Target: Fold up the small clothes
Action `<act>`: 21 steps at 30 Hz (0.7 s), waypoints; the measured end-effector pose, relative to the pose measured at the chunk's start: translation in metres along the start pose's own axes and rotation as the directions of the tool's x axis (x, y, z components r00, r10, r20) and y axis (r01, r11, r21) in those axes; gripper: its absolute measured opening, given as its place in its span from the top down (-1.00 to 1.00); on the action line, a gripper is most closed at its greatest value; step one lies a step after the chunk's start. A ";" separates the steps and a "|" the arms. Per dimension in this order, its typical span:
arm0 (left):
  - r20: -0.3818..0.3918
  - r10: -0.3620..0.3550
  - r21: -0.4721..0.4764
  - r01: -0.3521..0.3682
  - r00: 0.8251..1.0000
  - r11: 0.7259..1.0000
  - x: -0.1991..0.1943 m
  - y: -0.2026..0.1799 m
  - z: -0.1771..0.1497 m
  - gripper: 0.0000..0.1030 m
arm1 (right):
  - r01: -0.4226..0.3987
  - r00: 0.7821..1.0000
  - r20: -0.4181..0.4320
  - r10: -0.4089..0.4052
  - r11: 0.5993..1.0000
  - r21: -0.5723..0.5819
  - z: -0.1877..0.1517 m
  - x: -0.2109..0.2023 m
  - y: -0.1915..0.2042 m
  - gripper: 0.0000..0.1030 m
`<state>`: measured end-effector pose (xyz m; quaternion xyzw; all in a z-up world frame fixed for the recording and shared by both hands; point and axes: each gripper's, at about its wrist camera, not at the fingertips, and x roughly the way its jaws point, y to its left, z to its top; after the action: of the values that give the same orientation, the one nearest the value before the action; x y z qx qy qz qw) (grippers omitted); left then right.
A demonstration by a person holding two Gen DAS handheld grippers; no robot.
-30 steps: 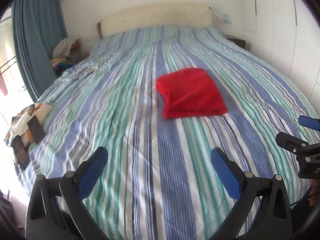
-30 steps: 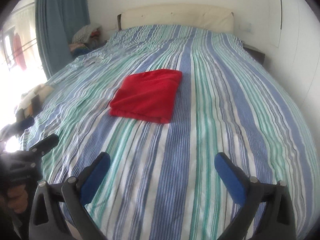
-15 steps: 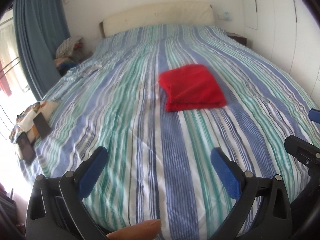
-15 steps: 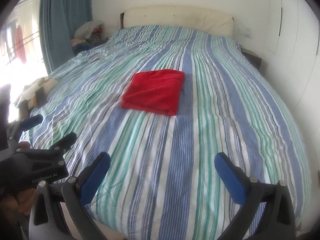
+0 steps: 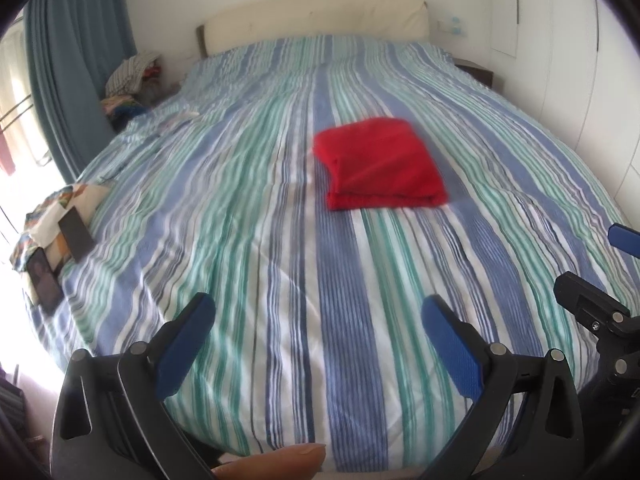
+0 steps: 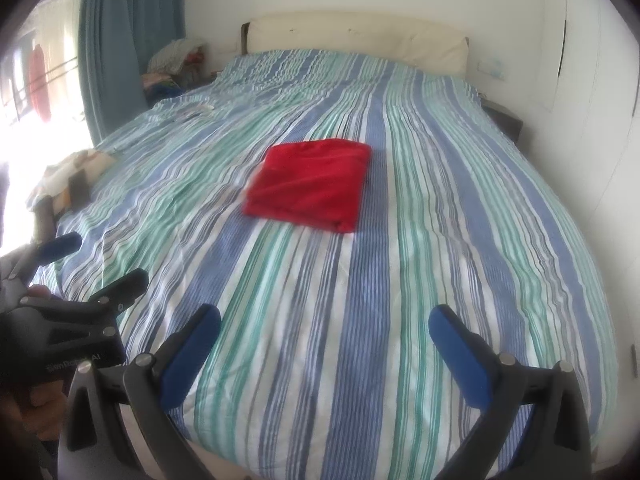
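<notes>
A wide bed [image 5: 248, 216] with a blue, green and white striped cover fills both views, its cream headboard [image 5: 316, 16] at twelve o'clock against the white wall. A blue curtain [image 5: 76, 64] hangs at ten o'clock, with a heap of mixed laundry [image 5: 130, 74] just beside it near the bed's far left corner. On the bed's left edge, at nine o'clock in the left wrist view, lies a patterned cloth [image 5: 48, 216] with two dark flat slabs on it.

The red garment [image 5: 380, 164] lies folded into a neat rectangle near the middle of the bed, a little right of centre in the left wrist view and at about twelve o'clock from the right tool [image 6: 324, 338], well apart from both tools.

The left tool [image 5: 318, 326] hangs over the foot of the bed with its blue-padded fingers [image 5: 186, 340] spread wide and nothing between them. The right tool is likewise spread and holds nothing, its blue pads [image 6: 460, 354] above the striped cover.
</notes>
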<state>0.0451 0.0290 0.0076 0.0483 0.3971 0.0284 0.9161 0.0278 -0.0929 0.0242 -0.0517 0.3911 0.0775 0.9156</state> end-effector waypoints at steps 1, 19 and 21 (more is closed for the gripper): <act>-0.002 0.003 0.004 -0.003 1.000 1.000 0.000 -0.001 0.000 -1.00 | 0.002 1.000 0.000 -0.002 1.000 -0.002 0.000 0.000 0.000 -0.99; -0.032 -0.002 -0.029 0.001 0.999 1.000 0.003 0.005 0.012 -0.99 | 0.083 0.996 0.019 -0.083 0.997 -0.010 0.013 -0.011 0.007 -0.99; -0.038 -0.004 -0.031 0.003 0.999 1.000 0.005 0.004 0.012 -0.99 | 0.099 0.995 0.020 -0.099 0.995 -0.008 0.014 -0.011 0.006 -0.99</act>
<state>0.0578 0.0327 0.0127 0.0331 0.4142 0.0339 0.9090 0.0292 -0.0863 0.0419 -0.0745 0.3788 0.0343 0.9218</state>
